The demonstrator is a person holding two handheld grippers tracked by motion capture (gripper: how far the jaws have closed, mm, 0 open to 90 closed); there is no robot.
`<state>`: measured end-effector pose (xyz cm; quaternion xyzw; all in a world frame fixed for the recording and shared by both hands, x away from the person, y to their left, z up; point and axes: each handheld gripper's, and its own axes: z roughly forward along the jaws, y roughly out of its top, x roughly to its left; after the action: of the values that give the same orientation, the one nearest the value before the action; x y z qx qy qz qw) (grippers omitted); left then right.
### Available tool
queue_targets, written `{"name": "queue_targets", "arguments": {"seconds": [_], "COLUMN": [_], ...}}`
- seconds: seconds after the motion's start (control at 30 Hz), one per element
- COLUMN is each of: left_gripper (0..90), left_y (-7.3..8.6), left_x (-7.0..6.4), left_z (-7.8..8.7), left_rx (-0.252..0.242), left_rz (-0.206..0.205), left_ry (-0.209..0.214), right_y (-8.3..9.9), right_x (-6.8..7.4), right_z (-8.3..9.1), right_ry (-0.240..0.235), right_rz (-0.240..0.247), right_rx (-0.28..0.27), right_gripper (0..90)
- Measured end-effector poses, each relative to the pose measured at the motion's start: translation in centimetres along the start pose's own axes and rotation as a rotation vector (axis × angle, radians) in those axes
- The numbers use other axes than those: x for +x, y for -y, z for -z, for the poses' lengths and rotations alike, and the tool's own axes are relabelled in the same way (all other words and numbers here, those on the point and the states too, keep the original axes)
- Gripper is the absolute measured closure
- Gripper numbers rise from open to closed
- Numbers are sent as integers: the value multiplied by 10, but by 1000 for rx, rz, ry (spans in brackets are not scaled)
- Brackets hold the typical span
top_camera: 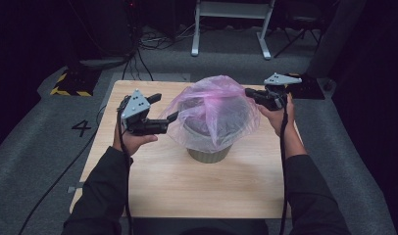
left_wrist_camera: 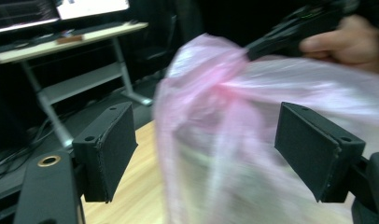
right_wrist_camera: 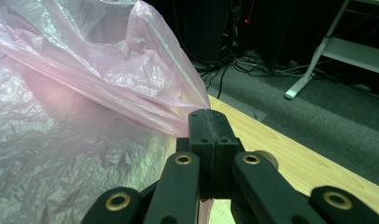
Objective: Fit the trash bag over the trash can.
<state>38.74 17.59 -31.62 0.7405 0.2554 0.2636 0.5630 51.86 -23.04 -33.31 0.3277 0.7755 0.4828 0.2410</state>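
Observation:
A thin pink plastic bag (top_camera: 214, 110) is draped over a small greyish bin (top_camera: 209, 154) that stands in the middle of the wooden table (top_camera: 187, 191). My left gripper (top_camera: 164, 107) stands open at the bag's left side. In the left gripper view its jaws (left_wrist_camera: 211, 140) are spread wide, with the blurred bag (left_wrist_camera: 234, 116) between and beyond them. My right gripper (top_camera: 248, 92) is shut on the bag's upper right edge. In the right gripper view the closed jaws (right_wrist_camera: 210, 123) pinch a stretched fold of the bag (right_wrist_camera: 85, 116). From the left gripper view, the right gripper (left_wrist_camera: 257, 46) pulls the film taut.
Grey carpet surrounds the table. A white desk frame (top_camera: 231, 24) stands at the back, with cables on the floor beside it. A black and yellow striped base (top_camera: 72, 83) sits at the back left. The table's near half (top_camera: 202, 196) is bare wood.

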Motion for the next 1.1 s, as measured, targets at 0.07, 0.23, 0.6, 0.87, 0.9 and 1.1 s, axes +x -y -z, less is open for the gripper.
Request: {"name": "queue_targets", "arguments": {"seconds": [0.07, 0.23, 0.6, 0.87, 0.9, 1.1], "left_gripper": [192, 173, 298, 479, 432, 450], "left_y": [-3, 3, 24, 31, 32, 39], "left_x": [-16, -66, -94, -94, -95, -102], "left_z": [7, -3, -40, -39, -41, -47], "left_rx": [-5, 51, 127, 116, 121, 145], "left_rz": [-35, -127, -191, -197, -197, -246], "left_ry": [58, 181, 173, 205, 210, 170], "right_y": [-1, -4, -19, -38, -40, -44], "right_x": [1, 5, 16, 39, 42, 55], "right_z": [3, 9, 27, 7, 2, -13], "right_ry": [-1, 3, -73, -133, -138, -136], "right_rz": [4, 24, 118, 279, 300, 373], "right_rx": [0, -3, -89, -25, -4, 49], "right_gripper": [900, 824, 354, 400, 415, 726]}}
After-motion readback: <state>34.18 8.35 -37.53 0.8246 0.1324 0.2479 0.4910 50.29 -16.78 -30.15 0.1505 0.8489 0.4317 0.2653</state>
